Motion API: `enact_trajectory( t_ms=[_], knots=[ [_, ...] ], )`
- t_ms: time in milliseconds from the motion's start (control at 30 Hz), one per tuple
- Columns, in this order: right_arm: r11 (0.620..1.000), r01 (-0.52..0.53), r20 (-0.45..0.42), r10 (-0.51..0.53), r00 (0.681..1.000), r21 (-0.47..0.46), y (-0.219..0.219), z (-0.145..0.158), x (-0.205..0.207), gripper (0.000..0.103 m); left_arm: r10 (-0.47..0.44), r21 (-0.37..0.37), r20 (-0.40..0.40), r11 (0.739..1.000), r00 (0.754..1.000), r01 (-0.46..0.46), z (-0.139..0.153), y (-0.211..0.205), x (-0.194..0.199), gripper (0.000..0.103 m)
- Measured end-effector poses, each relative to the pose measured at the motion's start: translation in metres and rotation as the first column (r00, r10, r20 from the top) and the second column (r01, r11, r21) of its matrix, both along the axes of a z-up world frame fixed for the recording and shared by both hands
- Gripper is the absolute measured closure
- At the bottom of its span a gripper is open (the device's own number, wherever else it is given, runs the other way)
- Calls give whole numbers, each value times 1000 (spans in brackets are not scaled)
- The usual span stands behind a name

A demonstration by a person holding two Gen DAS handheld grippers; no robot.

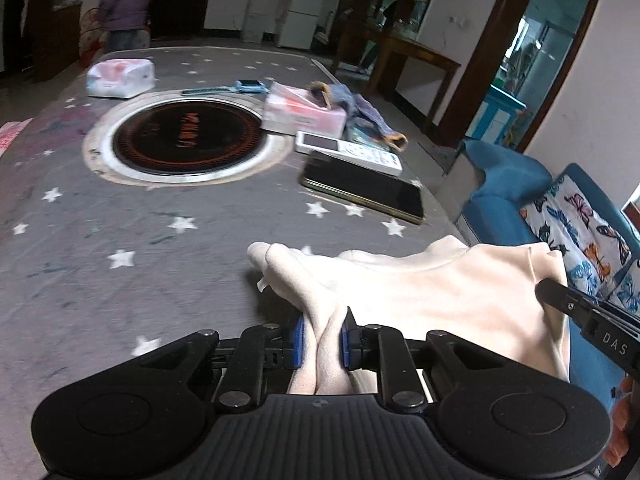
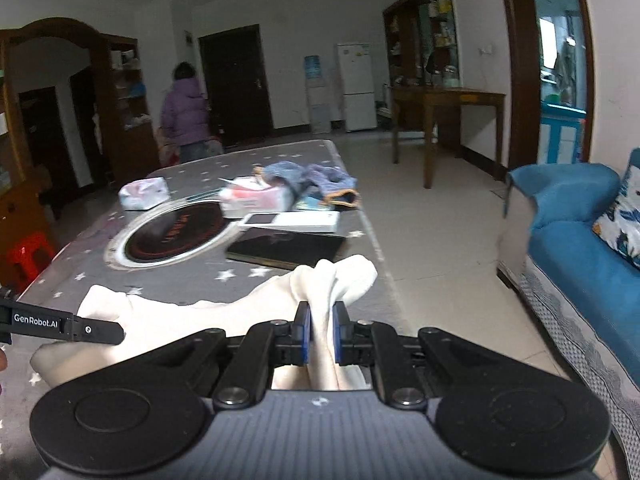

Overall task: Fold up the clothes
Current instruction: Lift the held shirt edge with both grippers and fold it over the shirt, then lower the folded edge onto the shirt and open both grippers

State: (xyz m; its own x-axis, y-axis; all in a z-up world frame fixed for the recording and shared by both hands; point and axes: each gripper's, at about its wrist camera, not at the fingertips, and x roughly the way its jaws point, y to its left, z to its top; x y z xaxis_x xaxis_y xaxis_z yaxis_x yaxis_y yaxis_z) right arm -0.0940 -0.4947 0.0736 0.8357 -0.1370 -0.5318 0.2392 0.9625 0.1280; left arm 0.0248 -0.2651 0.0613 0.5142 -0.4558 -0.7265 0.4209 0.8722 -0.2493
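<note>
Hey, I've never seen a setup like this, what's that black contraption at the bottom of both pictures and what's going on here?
Those are two hand-held grippers, each carried by a person, with a wide-angle camera looking forward along its two fingers. One picture comes from the left gripper, the other from the right gripper. Each is shut on a bunched part of the same cream-coloured soft garment, which is being folded; it looks lifted a little over the near end of the grey star-patterned tablecloth.

Further along the table lie a round black cooktop set into the surface, a black tablet, a white remote control, two pink-and-white tissue packs, a blue wristwatch and a crumpled blue cloth. A blue sofa stands to the right.
</note>
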Motion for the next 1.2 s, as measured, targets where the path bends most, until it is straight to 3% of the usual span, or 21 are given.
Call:
enact_trajectory(
  t_ms=[233,400,467,633,900,1200],
  knots=[
    [999,43,-63,-42,997,7,-25,-23,4,93,-30,66,-38,997,999,33,-20,-19,0,83],
    [998,54,-120,-52,991,12,-33,-40,8,93,-25,112,-35,993,999,29,-26,-19,2,71],
    [998,58,-139,-57,989,4,-34,-45,10,89,-13,136,-23,991,1000,16,-24,-17,2,54],
    [998,64,-128,-63,990,-1,-34,-40,9,87,-6,153,-10,988,1000,8,-18,-18,7,45],
    [999,-6,-132,12,991,51,-26,-37,21,86,-7,167,7,986,1000,6,-8,-21,16,42],
    [996,-76,-155,83,984,54,-12,-48,56,86,-66,172,9,983,998,64,-15,-53,27,42]
  ],
)
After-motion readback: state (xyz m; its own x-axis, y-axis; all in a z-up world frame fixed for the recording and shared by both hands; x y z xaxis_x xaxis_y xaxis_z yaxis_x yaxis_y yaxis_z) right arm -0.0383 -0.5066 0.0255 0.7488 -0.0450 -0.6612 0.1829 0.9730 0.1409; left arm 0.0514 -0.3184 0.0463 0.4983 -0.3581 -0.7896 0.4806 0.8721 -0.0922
